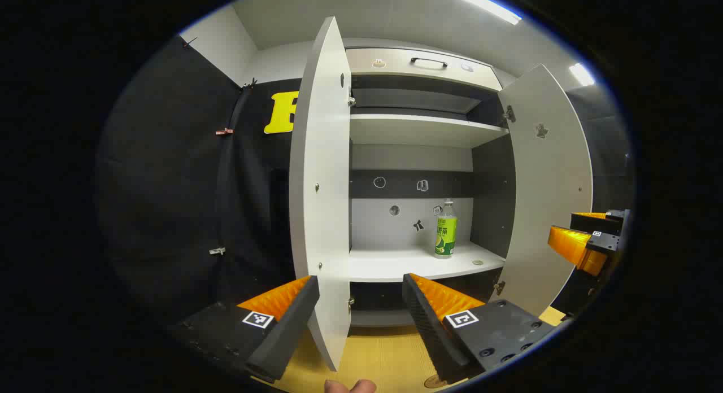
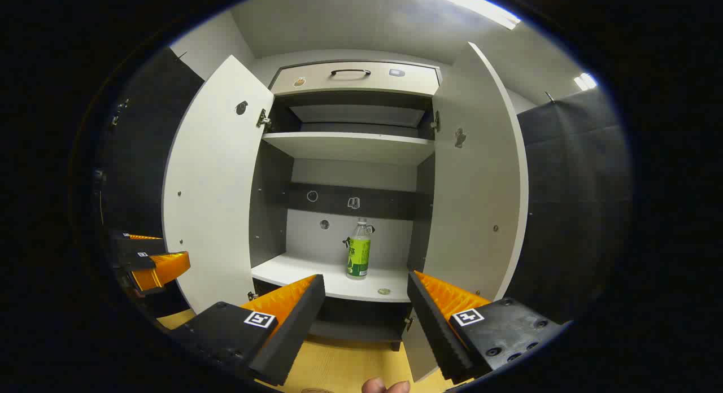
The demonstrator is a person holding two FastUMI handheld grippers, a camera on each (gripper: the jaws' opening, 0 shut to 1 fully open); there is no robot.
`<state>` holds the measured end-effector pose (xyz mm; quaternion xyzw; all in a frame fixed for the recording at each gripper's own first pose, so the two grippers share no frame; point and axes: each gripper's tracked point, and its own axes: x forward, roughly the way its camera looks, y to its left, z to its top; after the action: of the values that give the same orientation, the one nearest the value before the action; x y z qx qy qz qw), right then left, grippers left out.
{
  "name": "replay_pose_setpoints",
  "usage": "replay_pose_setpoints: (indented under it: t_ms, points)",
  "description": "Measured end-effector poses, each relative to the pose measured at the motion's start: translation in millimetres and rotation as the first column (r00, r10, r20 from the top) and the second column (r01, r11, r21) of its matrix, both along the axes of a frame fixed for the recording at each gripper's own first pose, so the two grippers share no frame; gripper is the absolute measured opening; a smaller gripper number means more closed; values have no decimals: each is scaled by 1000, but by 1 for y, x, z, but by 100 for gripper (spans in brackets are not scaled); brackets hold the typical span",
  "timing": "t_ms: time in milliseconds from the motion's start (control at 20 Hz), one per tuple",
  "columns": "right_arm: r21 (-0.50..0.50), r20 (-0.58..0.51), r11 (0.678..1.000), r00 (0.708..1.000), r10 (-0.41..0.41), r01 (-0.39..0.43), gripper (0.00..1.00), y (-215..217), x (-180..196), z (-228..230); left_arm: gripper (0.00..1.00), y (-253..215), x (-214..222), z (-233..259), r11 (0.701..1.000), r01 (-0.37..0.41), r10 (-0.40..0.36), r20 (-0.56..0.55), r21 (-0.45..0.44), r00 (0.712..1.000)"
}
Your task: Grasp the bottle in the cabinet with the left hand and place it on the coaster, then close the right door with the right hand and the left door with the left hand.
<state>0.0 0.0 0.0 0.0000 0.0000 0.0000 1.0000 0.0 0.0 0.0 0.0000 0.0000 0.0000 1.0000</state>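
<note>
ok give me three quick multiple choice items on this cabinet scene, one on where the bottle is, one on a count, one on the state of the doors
1. Where does the bottle stand?
A. on the upper shelf
B. on the lower shelf, toward its right side
C. on the wooden floor

2. How many cabinet doors show?
A. one
B. two
C. three

3. In what state are the doors?
A. both swung open
B. both closed
C. left closed, right open

Answers:
1. B, the bottle stands upright on the lower shelf, nearer the right door.
2. B, the left door and right door flank the opening.
3. A, both stand swung outward, with the cabinet's inside exposed.
</note>
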Motion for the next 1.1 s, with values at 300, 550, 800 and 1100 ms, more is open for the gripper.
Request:
replay_pose_setpoints:
  t_ms: [300, 550, 800, 1100]
  points:
    - [3, 4, 1000, 1000, -5, 5, 97, 0, -2, 2, 95, 2, -2, 1, 1000, 1, -1, 7, 6, 1000]
    - [1, 8, 1000, 1000, -7, 7, 97, 3, -5, 5, 95, 4, -4, 1, 1000, 2, -2, 8, 6, 1000]
    - [-1, 17, 1000, 1000, -16, 16, 98, 3, -9, 10, 95, 5, -4, 2, 1000, 12, -12, 12, 5, 1000]
    - [11, 31, 999, 999, -41, 40, 97, -14, -20, 22, 95, -17, 11, 5, 998, 62, -62, 9, -2, 998]
